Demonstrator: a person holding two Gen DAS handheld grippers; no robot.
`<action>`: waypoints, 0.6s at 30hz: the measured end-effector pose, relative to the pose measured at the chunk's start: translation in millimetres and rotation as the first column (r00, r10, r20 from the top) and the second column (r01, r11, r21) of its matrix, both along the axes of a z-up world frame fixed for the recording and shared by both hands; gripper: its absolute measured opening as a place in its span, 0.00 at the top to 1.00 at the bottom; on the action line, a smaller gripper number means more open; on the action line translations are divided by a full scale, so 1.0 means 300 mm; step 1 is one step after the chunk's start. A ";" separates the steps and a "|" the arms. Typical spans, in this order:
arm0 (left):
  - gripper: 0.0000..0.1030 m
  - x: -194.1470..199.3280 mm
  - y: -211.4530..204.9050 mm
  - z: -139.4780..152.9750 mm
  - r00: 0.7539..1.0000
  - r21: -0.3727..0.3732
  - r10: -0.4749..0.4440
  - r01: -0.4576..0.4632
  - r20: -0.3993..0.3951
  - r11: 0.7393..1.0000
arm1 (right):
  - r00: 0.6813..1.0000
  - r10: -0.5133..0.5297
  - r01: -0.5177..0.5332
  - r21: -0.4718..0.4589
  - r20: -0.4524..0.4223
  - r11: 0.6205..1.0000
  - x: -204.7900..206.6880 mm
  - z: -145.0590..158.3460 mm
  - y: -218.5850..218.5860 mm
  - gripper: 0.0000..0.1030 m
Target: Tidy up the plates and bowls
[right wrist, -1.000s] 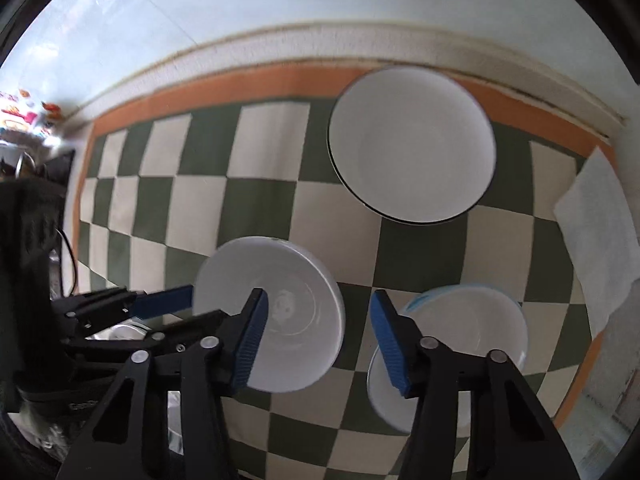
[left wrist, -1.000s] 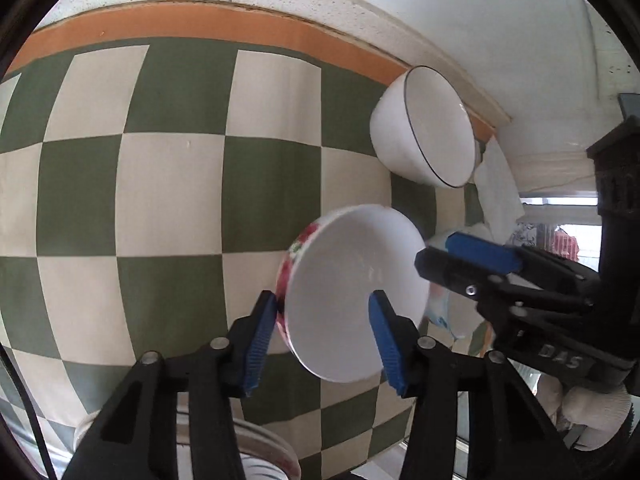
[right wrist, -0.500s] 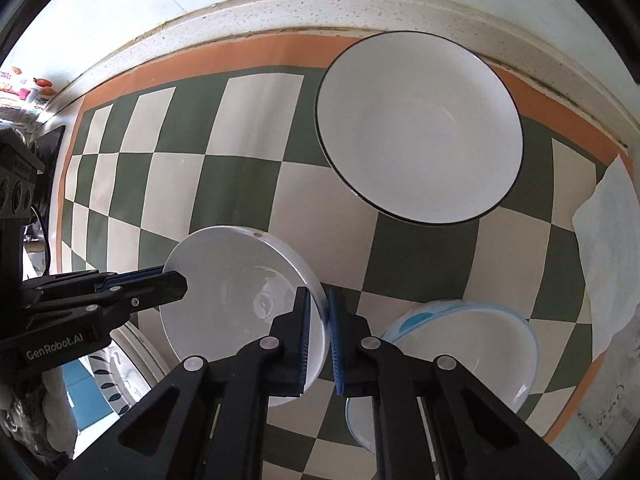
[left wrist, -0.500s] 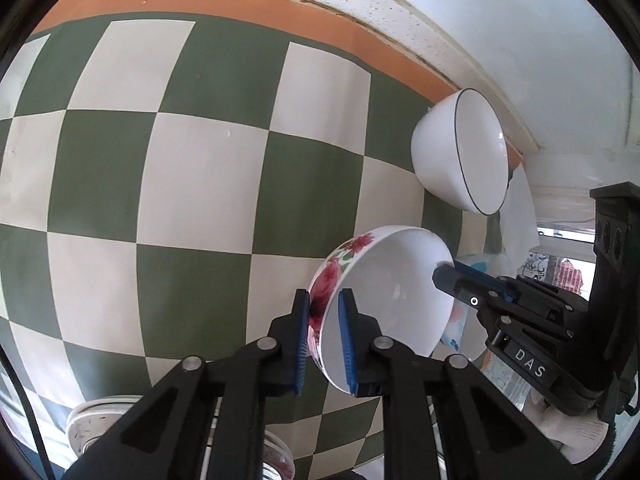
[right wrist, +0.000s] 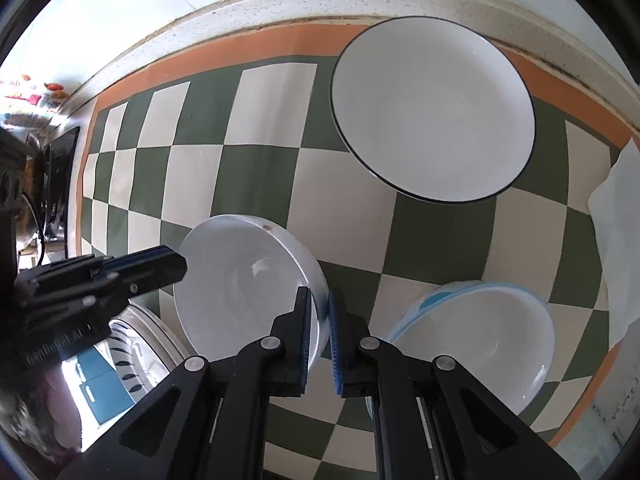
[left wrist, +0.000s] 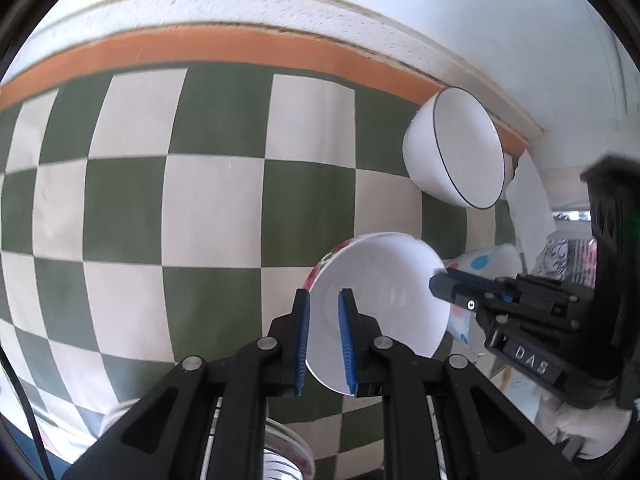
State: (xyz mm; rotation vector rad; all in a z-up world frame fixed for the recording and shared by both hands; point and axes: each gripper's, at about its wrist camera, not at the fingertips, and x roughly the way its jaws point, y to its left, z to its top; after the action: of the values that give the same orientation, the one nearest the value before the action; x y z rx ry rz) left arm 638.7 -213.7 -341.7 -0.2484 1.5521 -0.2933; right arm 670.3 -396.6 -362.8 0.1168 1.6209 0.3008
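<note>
A white bowl with red flowers outside (left wrist: 384, 292) is held over the green and cream checked cloth. My left gripper (left wrist: 323, 340) is shut on its near rim. My right gripper (right wrist: 319, 332) is shut on the opposite rim of the same floral bowl (right wrist: 244, 280). Each gripper shows in the other's view, the right one (left wrist: 472, 296) and the left one (right wrist: 120, 276). A large white bowl with a dark rim (left wrist: 460, 152) (right wrist: 432, 108) stands near the wall. A white bowl with blue dots (right wrist: 480, 340) (left wrist: 488, 260) sits by the floral bowl.
A stack of patterned plates (right wrist: 132, 344) lies at the lower left of the right wrist view, and shows below my left gripper (left wrist: 280, 460). A white paper napkin (right wrist: 620, 220) lies at the right. The wall ledge (left wrist: 280, 4) runs behind the cloth.
A second ago both grippers were open around the floral bowl's rim. Both closed on it. Since then the bowl has shifted slightly in both views.
</note>
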 end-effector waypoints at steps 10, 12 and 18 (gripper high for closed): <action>0.91 -0.028 0.029 -0.153 0.991 -0.031 0.040 -0.044 -0.127 0.999 | 0.999 -0.009 0.008 -0.018 -0.031 1.000 0.010 -0.045 0.009 0.87; 0.92 -0.029 0.038 -0.155 0.991 -0.031 0.051 -0.055 -0.123 0.998 | 0.999 0.009 -0.010 -0.020 -0.041 1.000 0.007 -0.054 0.022 0.87; 0.92 -0.023 0.078 -0.122 0.990 -0.013 0.060 -0.062 -0.130 0.998 | 0.998 0.028 -0.029 -0.026 -0.054 0.999 -0.005 -0.058 0.055 0.91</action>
State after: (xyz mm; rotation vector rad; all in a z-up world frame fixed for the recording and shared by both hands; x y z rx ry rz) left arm 631.6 -190.4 -378.2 -0.3326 1.6676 -0.2461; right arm 668.7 -380.0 -380.1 0.0819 1.6802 0.2996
